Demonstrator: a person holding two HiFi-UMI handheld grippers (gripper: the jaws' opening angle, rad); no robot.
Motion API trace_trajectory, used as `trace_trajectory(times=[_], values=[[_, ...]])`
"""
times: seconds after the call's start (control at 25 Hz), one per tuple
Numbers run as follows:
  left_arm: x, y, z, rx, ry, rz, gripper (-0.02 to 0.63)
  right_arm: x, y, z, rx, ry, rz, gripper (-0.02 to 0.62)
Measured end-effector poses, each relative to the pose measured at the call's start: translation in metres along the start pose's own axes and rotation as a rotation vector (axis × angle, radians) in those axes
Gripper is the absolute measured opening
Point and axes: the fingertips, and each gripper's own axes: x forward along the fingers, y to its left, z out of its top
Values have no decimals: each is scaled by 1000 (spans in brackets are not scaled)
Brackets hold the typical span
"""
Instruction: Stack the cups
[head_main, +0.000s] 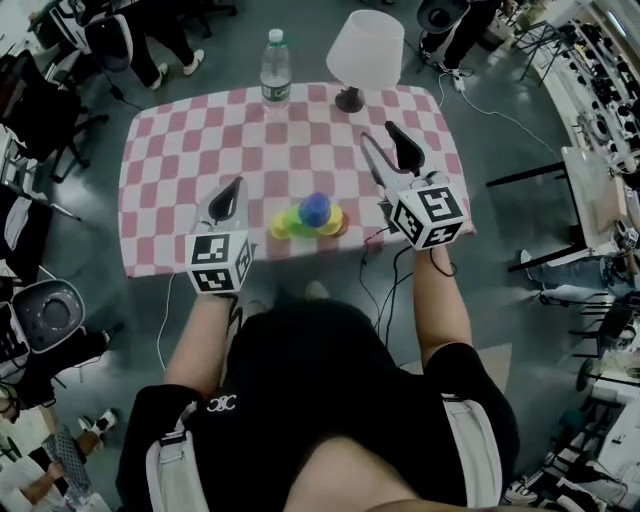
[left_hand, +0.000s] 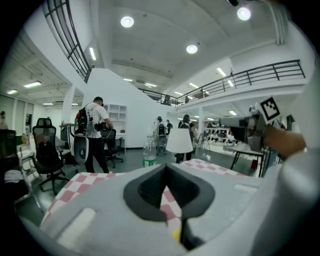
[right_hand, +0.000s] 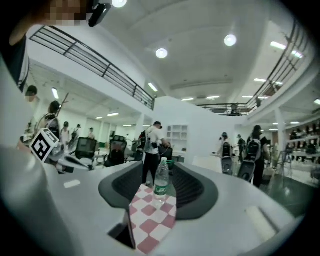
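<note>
The coloured cups (head_main: 310, 216) sit in one nested cluster near the front edge of the checkered table (head_main: 180, 140); a blue cup (head_main: 316, 207) is uppermost, with yellow, green and orange rims around it. My left gripper (head_main: 236, 185) hovers to the left of the cups, its jaws together with nothing between them; in the left gripper view the left gripper (left_hand: 165, 166) tips meet over the cloth. My right gripper (head_main: 376, 131) is raised to the right and beyond the cups, open and empty. In the right gripper view only cloth and the bottle show between the right gripper (right_hand: 159, 172) jaws.
A water bottle (head_main: 275, 68) and a white-shaded lamp (head_main: 365, 50) stand at the table's far edge. Office chairs (head_main: 45, 315), cables and several people surround the table. A workbench (head_main: 600, 190) is off to the right.
</note>
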Motion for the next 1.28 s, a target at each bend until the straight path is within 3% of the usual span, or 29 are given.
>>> trace_trajectory(times=[0.08,0.2,0.44,0.76,1.28], values=[[4,-2,4,9,-10,-11,-3,-13,-18,-1,27,-47,-112,147],[9,-5,10,20,-22,-24,-2,-32,-38,-10,39,-96,-267,0],[20,-11,15,36,-26,-50,-3,-43,-36,-34,39,-109,-385,-2],[23,-14,17,44,-37,-68,-3,-29,-18,-58,90,-58,-362,-2],[20,-18,20,48,-54,-88,-3,-22,-6,-57,100,-63,-340,0]])
